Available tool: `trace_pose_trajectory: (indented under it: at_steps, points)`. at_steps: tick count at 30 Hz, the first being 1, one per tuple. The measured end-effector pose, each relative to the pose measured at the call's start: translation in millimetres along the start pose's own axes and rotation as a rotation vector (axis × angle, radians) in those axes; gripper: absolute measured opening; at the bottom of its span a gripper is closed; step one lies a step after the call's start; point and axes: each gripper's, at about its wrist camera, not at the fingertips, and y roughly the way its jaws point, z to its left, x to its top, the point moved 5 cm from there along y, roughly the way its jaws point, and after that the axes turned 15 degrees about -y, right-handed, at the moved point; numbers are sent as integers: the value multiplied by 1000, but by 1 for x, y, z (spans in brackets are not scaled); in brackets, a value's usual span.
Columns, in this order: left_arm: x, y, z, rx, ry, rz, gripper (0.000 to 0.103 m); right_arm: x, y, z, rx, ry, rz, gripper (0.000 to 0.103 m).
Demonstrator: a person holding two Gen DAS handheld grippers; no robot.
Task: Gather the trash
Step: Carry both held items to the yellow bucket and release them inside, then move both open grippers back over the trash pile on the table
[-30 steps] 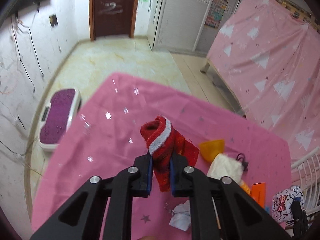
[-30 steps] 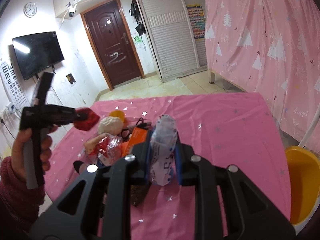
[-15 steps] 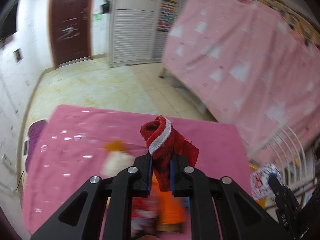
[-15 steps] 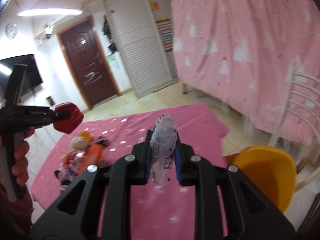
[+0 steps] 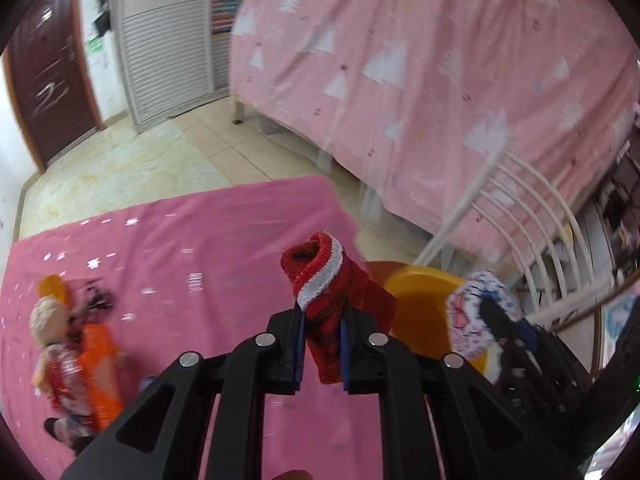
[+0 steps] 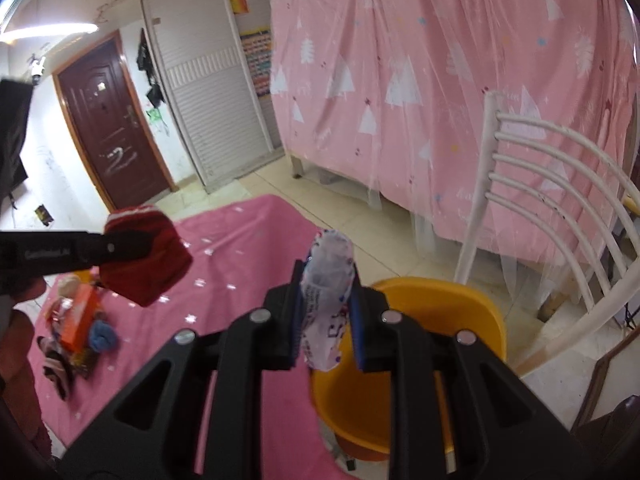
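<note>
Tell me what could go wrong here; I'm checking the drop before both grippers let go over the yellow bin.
The left gripper holds the red sock over the pink table edge, beside the yellow bin, so a release now might miss. The right gripper's printed wrapper looks light and could drift outside. Both views are blurred, which makes aiming harder.

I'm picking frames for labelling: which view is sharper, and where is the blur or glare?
Left wrist view: table clutter and background streaked with motion blur; the red sock in the claw stays crisp. Right wrist view: sharper overall; ceiling light glares top left; fisheye bends the white chair.
</note>
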Motion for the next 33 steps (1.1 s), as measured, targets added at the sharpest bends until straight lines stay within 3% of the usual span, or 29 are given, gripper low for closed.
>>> trace_pose_trajectory:
  at_steps: [4, 12, 18, 20, 22, 23, 24, 28, 33]
  points:
    - [-17, 24, -38, -24, 47, 63, 7, -12, 19, -16, -35, 14, 58, 19]
    - [-43, 77, -77, 28, 102, 130, 7, -47, 49, -54, -54, 89, 168, 19]
    - [-51, 99, -87, 42, 108, 173, 10, -55, 49, -71, -55, 128, 174, 19]
    - [-51, 102, -88, 47, 117, 172, 16, -56, 48, -74, -52, 140, 174, 19]
    - [-51, 104, -89, 43, 113, 181, 37, -57, 49, -77, -51, 146, 176, 21]
    - [-51, 104, -89, 36, 106, 188, 57, -57, 49, -77, -52, 149, 178, 22]
    - [-51, 104, -89, 28, 99, 192, 69, -56, 49, -77, -52, 150, 178, 27]
    - [-51, 100, -87, 40, 95, 177, 71, -54, 47, -77, -54, 145, 170, 45]
    - [-45, 82, -77, 31, 58, 139, 71, -50, 44, -74, -54, 141, 156, 48]
